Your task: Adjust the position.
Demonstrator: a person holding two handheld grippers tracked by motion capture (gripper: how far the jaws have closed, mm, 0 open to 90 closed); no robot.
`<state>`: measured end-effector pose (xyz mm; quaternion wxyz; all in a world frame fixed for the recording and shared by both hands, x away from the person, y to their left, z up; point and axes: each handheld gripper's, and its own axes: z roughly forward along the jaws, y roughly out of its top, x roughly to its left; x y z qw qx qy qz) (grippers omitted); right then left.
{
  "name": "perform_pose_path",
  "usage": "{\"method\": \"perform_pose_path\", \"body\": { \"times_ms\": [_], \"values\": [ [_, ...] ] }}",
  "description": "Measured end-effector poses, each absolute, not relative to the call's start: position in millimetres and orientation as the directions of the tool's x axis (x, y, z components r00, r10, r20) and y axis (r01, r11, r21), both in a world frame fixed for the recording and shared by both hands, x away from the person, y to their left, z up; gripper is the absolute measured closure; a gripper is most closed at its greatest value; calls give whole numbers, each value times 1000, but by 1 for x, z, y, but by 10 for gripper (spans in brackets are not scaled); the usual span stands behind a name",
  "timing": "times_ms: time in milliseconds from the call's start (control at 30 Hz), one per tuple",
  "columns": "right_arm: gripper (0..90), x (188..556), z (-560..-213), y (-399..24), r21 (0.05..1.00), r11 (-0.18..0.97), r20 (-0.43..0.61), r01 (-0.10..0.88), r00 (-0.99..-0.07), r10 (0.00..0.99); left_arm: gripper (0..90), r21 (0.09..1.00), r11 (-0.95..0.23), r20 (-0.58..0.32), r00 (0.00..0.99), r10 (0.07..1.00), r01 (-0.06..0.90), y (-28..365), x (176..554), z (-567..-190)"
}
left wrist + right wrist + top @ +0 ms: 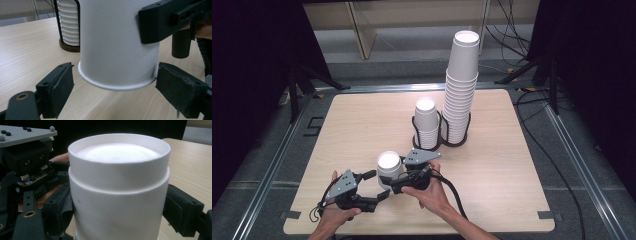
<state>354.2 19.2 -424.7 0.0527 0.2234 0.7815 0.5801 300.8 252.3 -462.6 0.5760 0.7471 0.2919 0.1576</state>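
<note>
My right tongs (pixel 398 186) pinch the upturned paper cup (pixel 389 167) (two nested, seemingly) before the cup rack (pixel 439 142), so my left tongs (pixel 379 186), spread at its rim, can separate them.

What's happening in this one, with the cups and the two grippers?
A person is handling an upturned white paper cup at the near side of the wooden table. The right gripper clamps its sides and holds it just off the table. The left gripper brackets the cup's rim, one of its fingers clearly apart from it. Behind stand a short cup stack and a tall cup stack in wire holders.
</note>
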Motion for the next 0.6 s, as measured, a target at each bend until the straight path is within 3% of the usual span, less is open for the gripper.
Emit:
{"method": "perform_pose_path", "body": {
  "times_ms": [267, 600],
  "values": [
    [194, 349, -426, 29, 931, 197, 214, 308, -896, 389, 36, 944, -182, -102, 769, 631, 275, 245, 301, -463],
    [193, 344, -427, 36, 924, 175, 268, 341, -901, 341, 14, 950, -140, -130, 765, 631, 278, 245, 301, -462]
  ]
}}
